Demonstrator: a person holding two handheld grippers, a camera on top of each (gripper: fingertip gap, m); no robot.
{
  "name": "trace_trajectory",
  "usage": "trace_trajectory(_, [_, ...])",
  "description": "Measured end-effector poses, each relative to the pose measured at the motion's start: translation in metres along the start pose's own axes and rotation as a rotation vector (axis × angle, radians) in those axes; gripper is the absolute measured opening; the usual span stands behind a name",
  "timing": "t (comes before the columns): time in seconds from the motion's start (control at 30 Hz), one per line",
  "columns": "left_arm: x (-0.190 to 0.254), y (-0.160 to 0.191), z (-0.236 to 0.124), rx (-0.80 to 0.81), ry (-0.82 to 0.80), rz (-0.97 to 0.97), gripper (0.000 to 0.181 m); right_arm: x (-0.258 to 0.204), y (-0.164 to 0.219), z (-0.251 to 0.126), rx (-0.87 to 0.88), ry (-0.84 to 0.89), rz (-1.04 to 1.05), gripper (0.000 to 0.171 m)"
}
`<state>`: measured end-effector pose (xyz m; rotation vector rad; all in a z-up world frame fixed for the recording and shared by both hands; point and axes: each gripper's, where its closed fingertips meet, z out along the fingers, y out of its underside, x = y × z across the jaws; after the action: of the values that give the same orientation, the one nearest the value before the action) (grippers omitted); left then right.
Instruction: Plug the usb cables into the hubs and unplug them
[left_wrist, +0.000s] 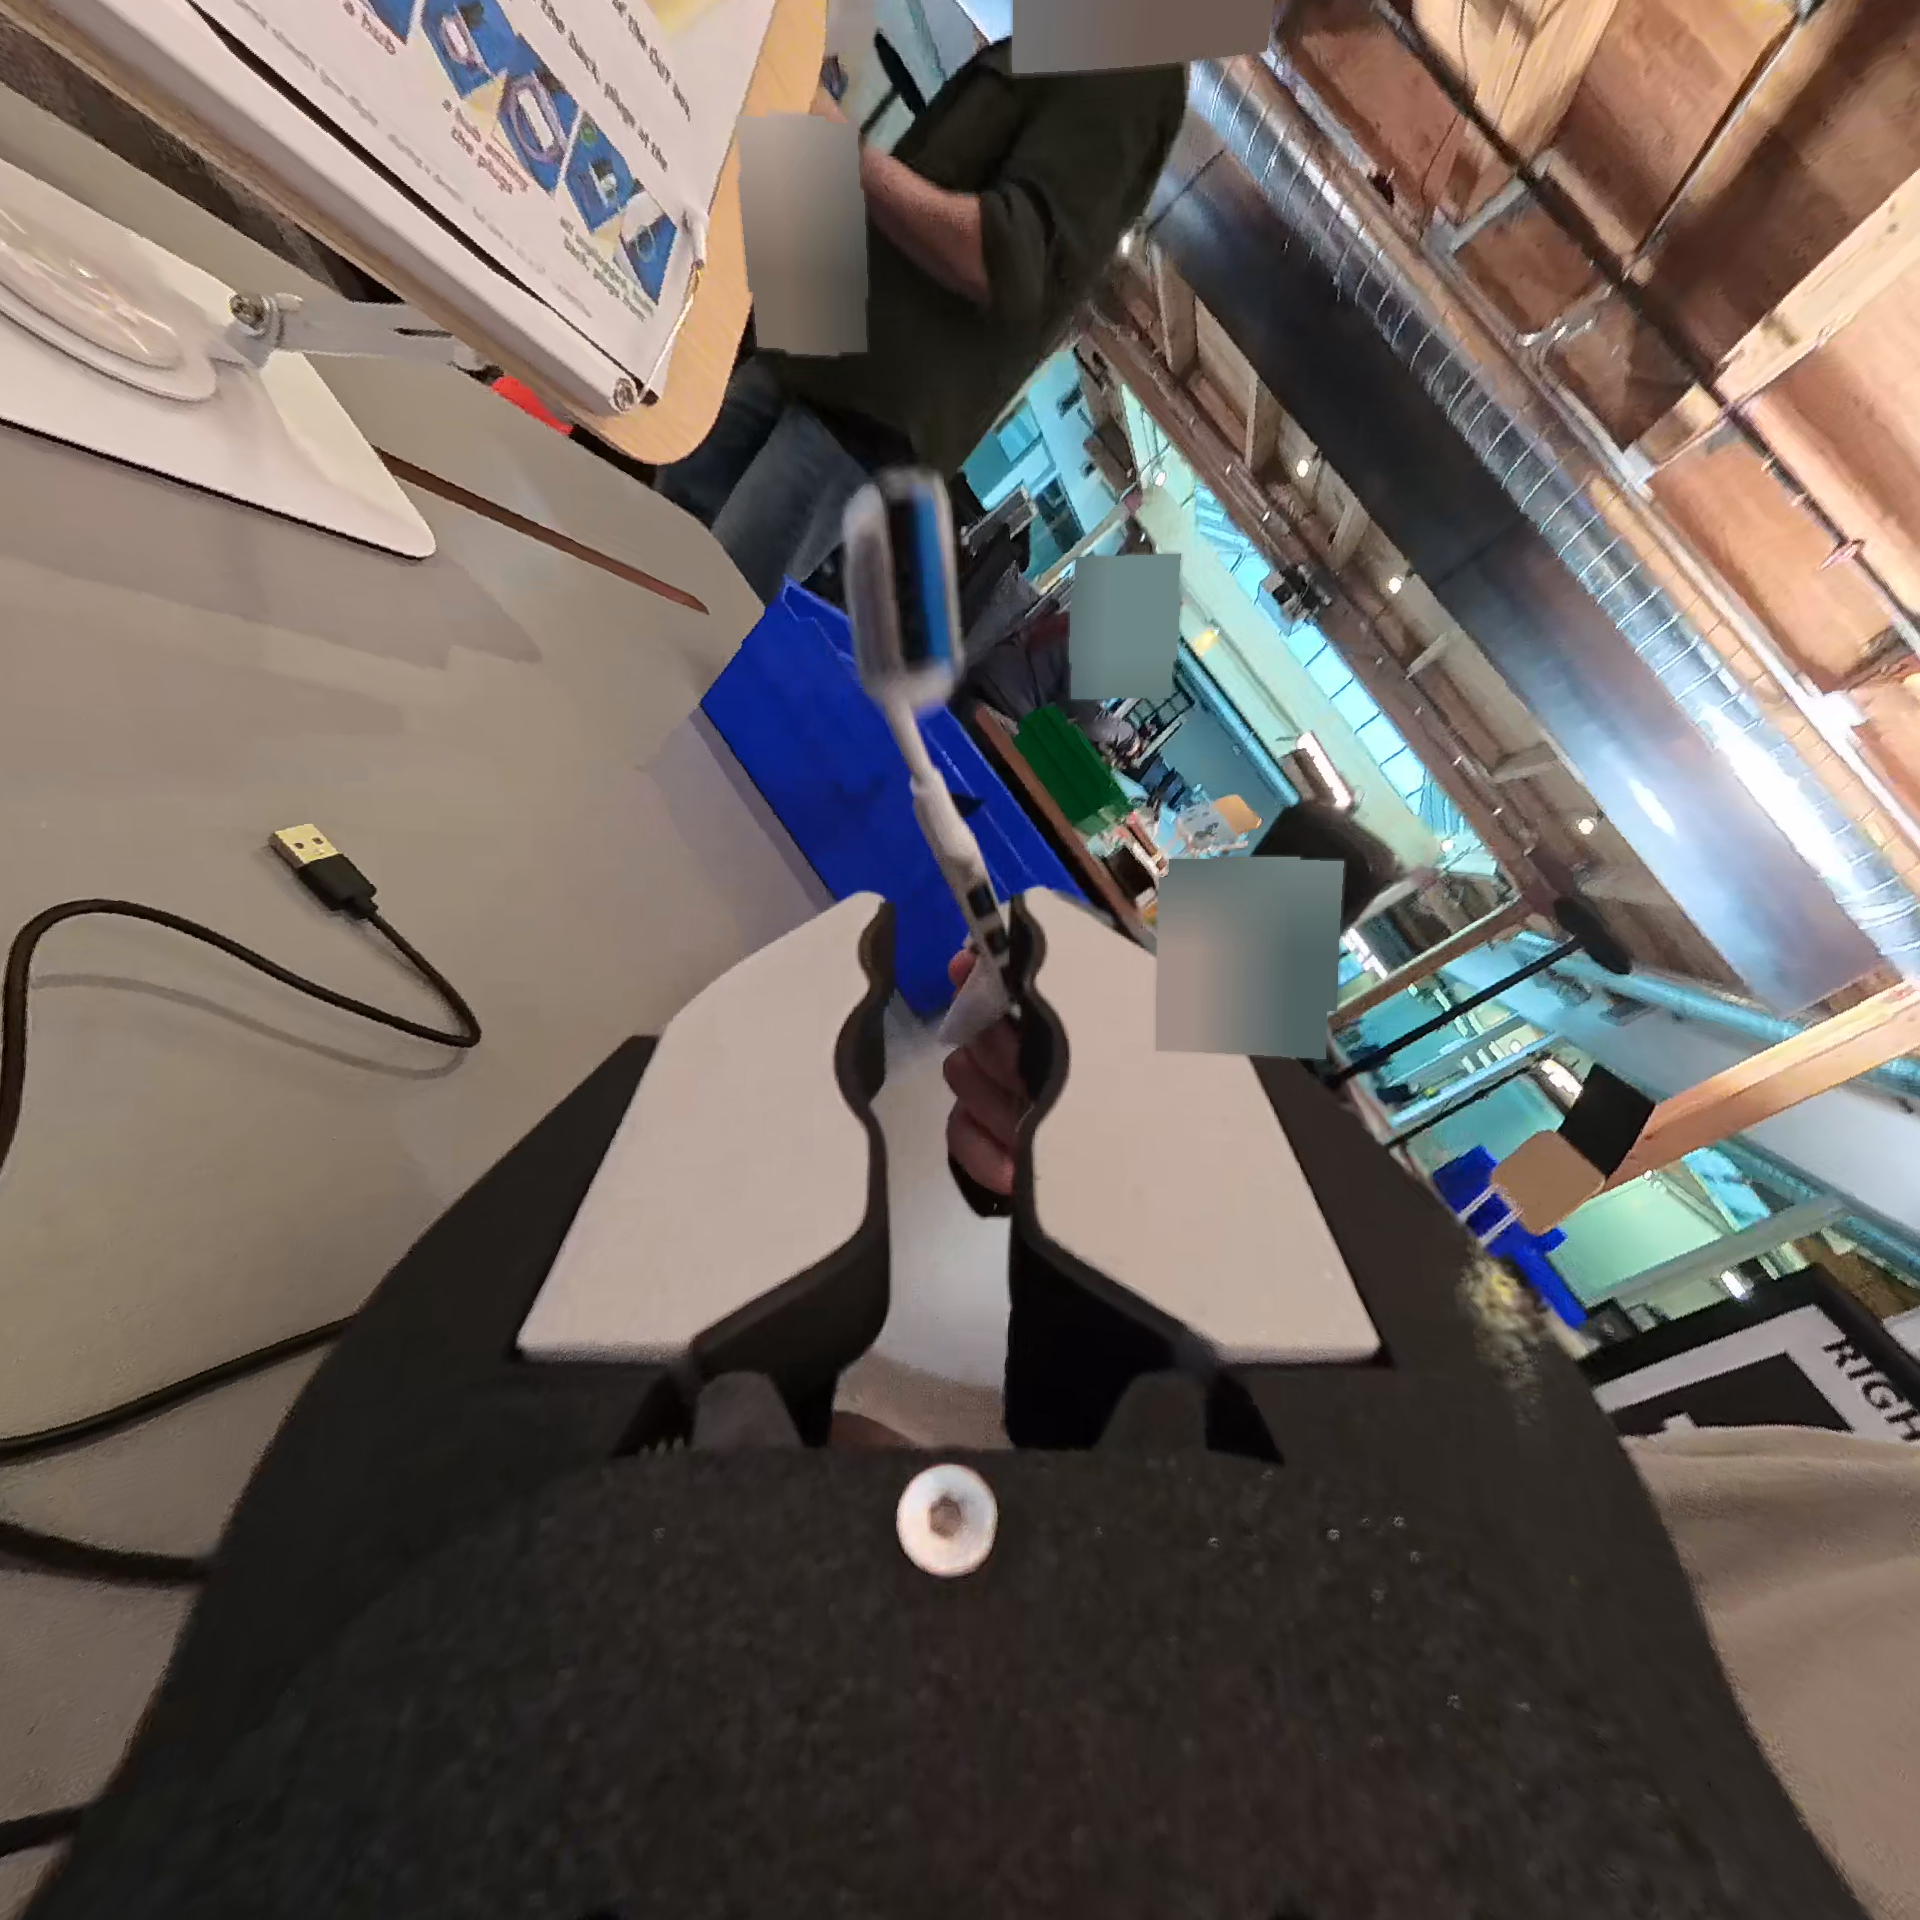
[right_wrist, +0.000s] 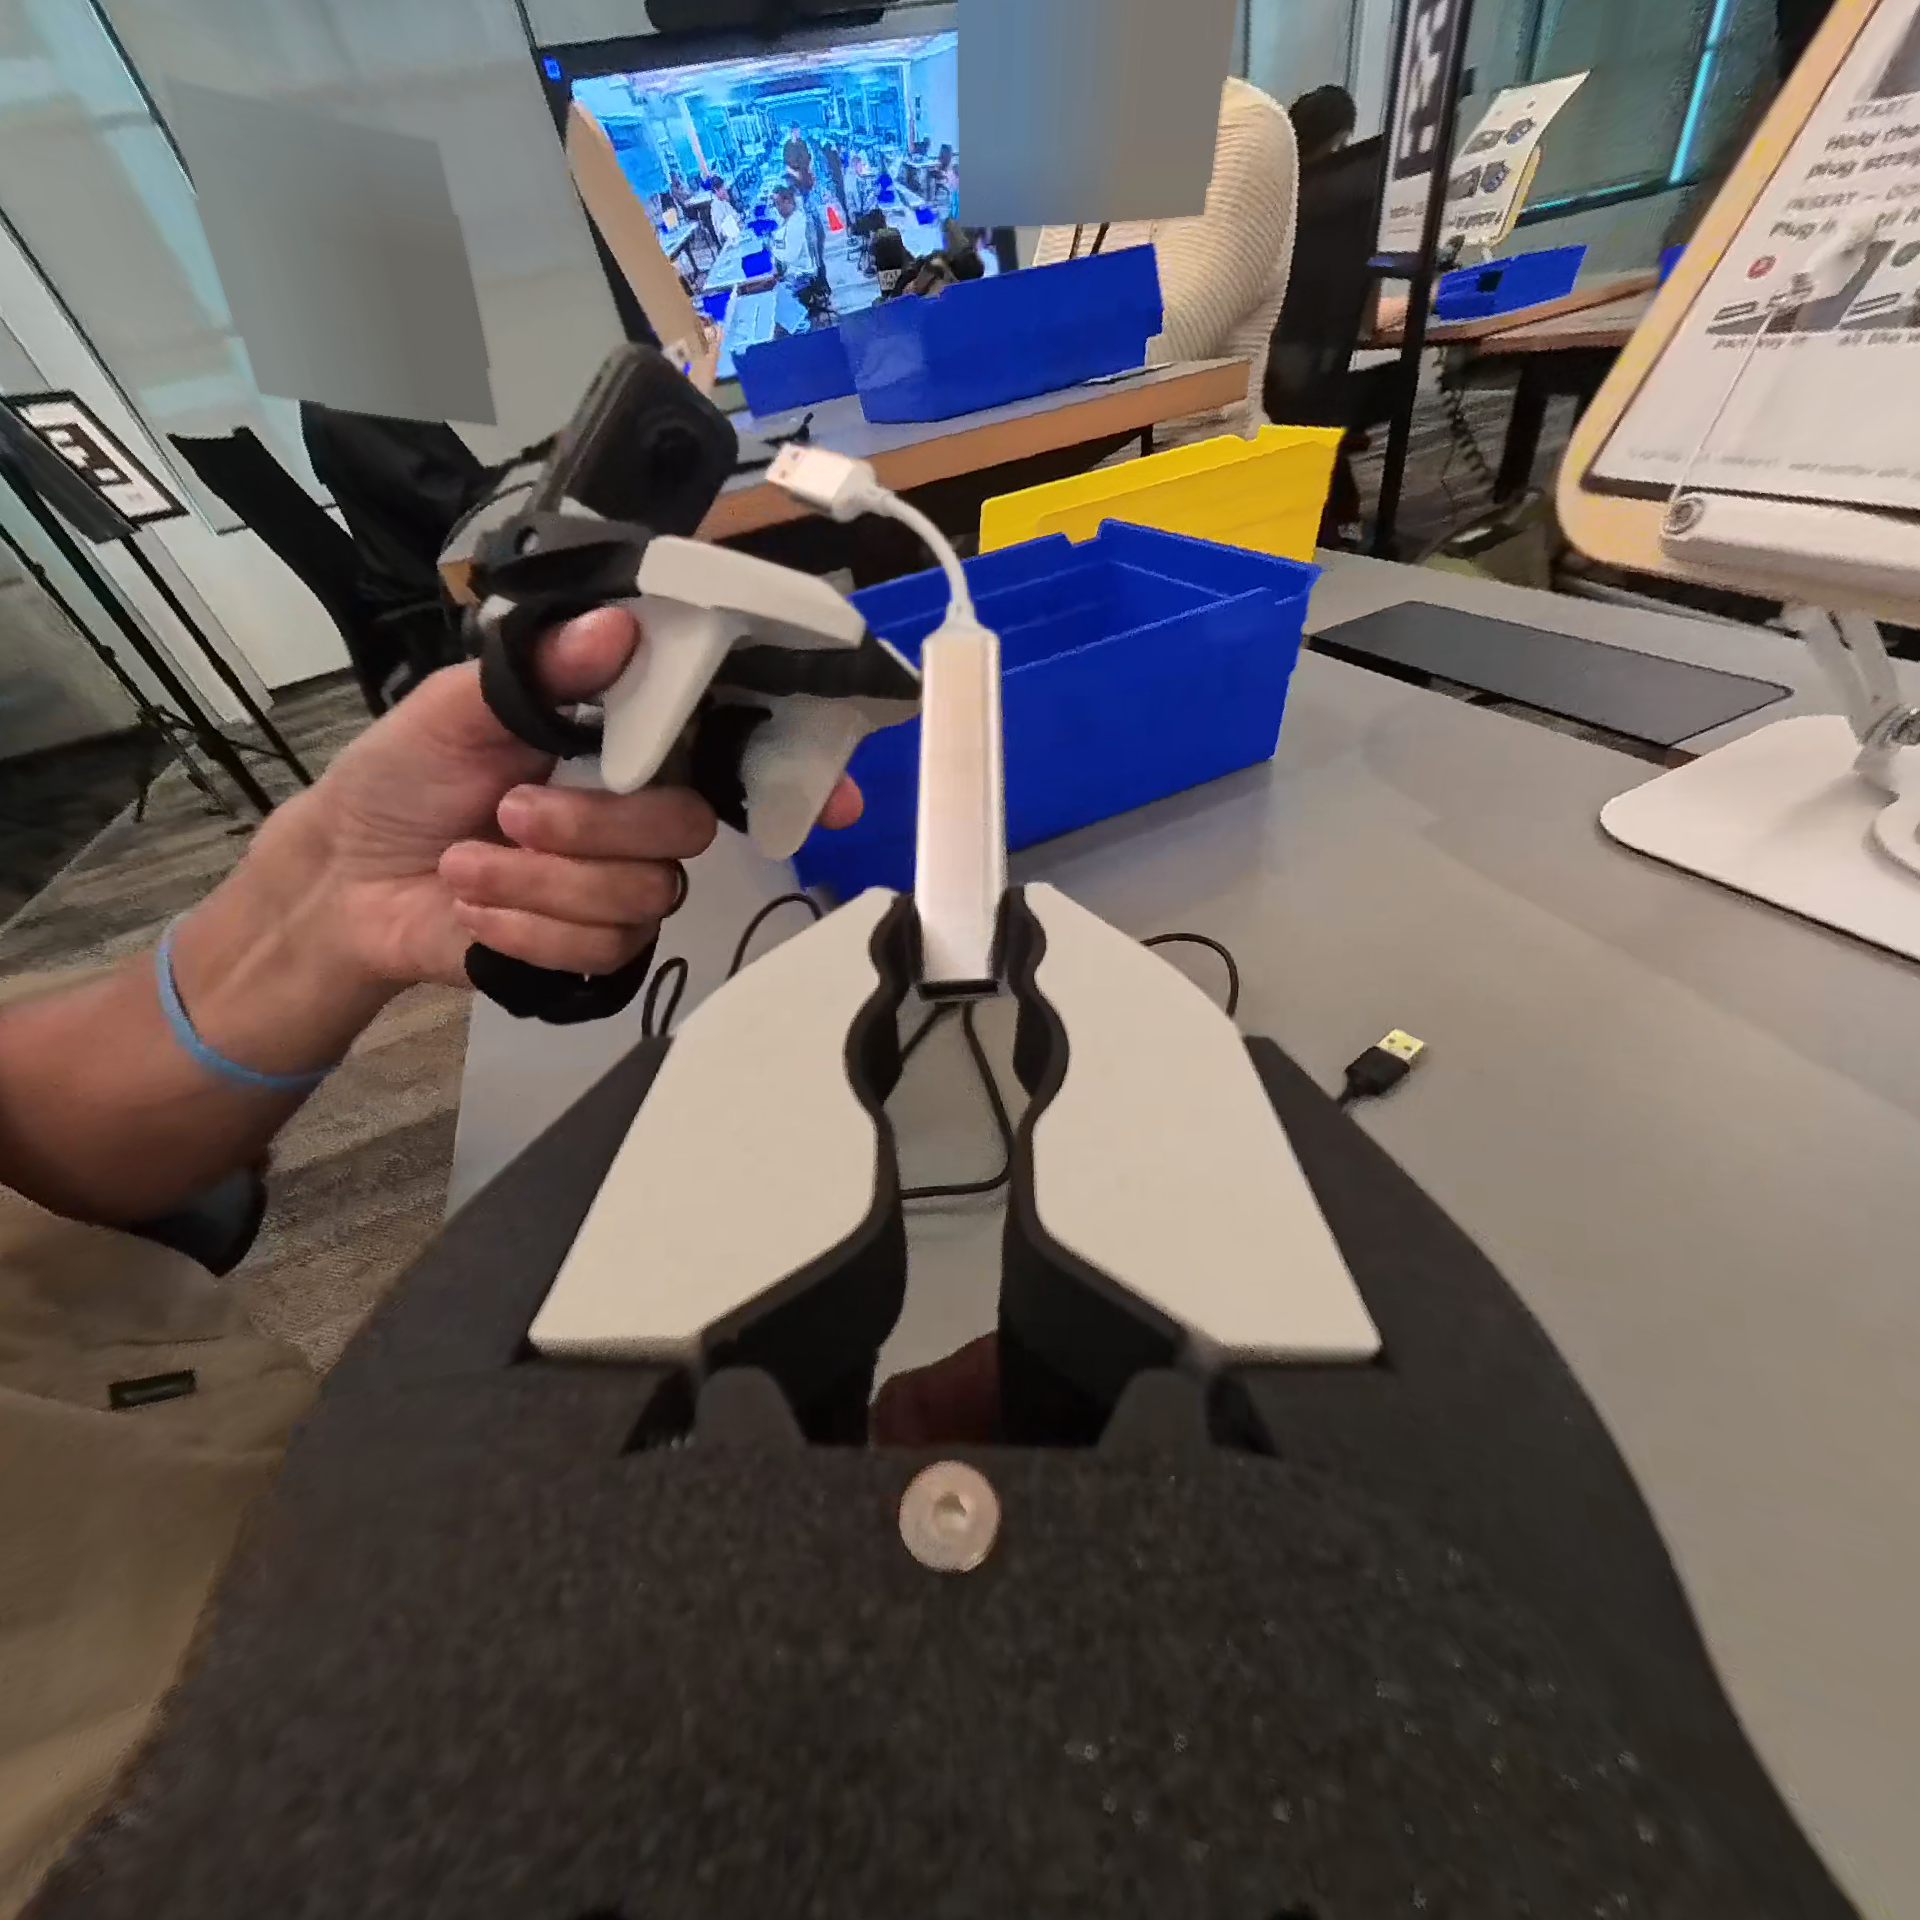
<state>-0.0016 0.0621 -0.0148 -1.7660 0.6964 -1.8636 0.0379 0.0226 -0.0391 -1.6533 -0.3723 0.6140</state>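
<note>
My right gripper (right_wrist: 958, 925) is shut on the lower end of a white USB hub (right_wrist: 958, 769) and holds it upright above the grey table (right_wrist: 1455, 935). The hub's short white lead curls up to its plug (right_wrist: 816, 473). My left gripper (left_wrist: 951, 920), also in the right wrist view (right_wrist: 883, 675), is slightly open with its tips at the hub's upper end. The hub (left_wrist: 985, 925) shows edge-on against its right pad, with the plug (left_wrist: 904, 582) blurred beyond. A black USB cable's plug (left_wrist: 312, 857) lies loose on the table, also in the right wrist view (right_wrist: 1387, 1055).
A blue bin (right_wrist: 1091, 707) stands on the table behind the hub, with a yellow bin (right_wrist: 1174, 483) behind it. An instruction board on a white stand (right_wrist: 1766, 810) is at the right, beside a black mat (right_wrist: 1538, 665). People stand and sit beyond the table. The gap from one gripper's tips to the other's is roughly 7 cm.
</note>
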Motion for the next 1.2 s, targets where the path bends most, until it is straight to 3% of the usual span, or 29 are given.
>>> trace_trajectory(0.1, [-0.009, 0.011, -0.002, -0.063, -0.093, 0.109, 0.028, 0.016, 0.002, -0.008, -0.014, 0.053, 0.025, 0.017])
trace_trajectory(0.27, [-0.033, 0.031, -0.01, -0.236, -0.508, 0.545, 0.035, 0.052, 0.006, -0.029, -0.095, 0.211, -0.063, 0.017])
trace_trajectory(0.33, [-0.025, 0.031, 0.003, -0.216, -0.593, 0.625, 0.037, 0.064, 0.005, -0.035, -0.108, 0.259, -0.092, 0.017])
trace_trajectory(0.4, [-0.018, 0.035, 0.03, -0.166, -0.577, 0.571, 0.037, 0.076, 0.002, -0.04, -0.094, 0.3, -0.093, 0.017])
trace_trajectory(0.57, [-0.089, 0.032, 0.072, -0.182, -0.808, 0.472, 0.043, 0.094, -0.006, -0.05, -0.047, 0.385, -0.086, 0.017])
trace_trajectory(0.8, [-0.176, 0.041, 0.085, -0.233, -1.08, 0.38, 0.044, 0.096, -0.003, -0.048, -0.037, 0.371, -0.111, 0.017])
trace_trajectory(0.97, [-0.192, 0.044, 0.092, -0.296, -1.122, 0.362, 0.043, 0.097, 0.001, -0.051, -0.051, 0.359, -0.127, 0.017])
trace_trajectory(1.0, [-0.193, 0.045, 0.092, -0.31, -1.123, 0.367, 0.036, 0.1, 0.003, -0.053, -0.051, 0.367, -0.119, 0.017])
trace_trajectory(1.03, [-0.194, 0.045, 0.092, -0.318, -1.115, 0.367, 0.016, 0.103, 0.003, -0.055, -0.049, 0.37, -0.107, 0.017])
trace_trajectory(1.2, [-0.187, 0.054, 0.084, -0.426, -1.025, 0.5, 0.015, 0.112, 0.003, -0.064, -0.029, 0.386, -0.056, 0.017])
